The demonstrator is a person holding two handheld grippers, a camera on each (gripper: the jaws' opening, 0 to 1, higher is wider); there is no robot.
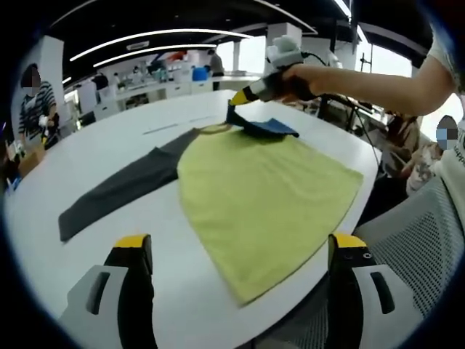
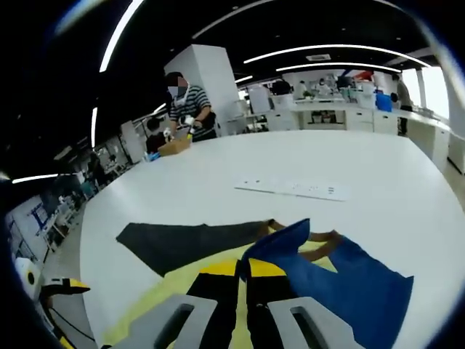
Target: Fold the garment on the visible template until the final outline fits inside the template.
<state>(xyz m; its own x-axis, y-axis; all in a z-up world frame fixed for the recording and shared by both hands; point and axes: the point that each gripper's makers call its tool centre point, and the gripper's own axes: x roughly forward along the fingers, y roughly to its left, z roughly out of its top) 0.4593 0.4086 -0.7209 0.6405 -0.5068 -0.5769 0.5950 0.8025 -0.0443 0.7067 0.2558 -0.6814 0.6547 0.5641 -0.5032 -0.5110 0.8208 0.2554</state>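
Across the wide white table [image 1: 87,167] the garment [image 1: 261,196] lay spread flat, a yellow-green shirt body with one dark grey sleeve [image 1: 116,193] stretched out toward the far side of the room. I could not make out any marked template under or around the cloth, so I cannot say how the outline sat against it. At the collar end, the right gripper [image 1: 234,98], held in a person's hand [image 1: 294,80], was clamped on the blue sleeve [image 1: 272,127]; in the right gripper view its jaws [image 2: 243,269] stood pressed together with the blue sleeve [image 2: 334,280] pinched and doubled over the yellow chest, the grey sleeve [image 2: 192,243] lying flat just beyond. The left gripper [image 1: 240,247] hovered over the hem edge nearest the person, its jaws spread wide apart and holding nothing, with the cloth between them but below. By my reckoning the first sleeve fold was in hand: the blue sleeve was being carried inward across the body, and the work was only at an early stage, since the grey sleeve and the long body were unfolded. The next move would call for laying the blue sleeve flat on the chest and letting go, then taking the grey sleeve likewise. A white strip [image 2: 290,189] lay farther up the table, well apart from the shirt.
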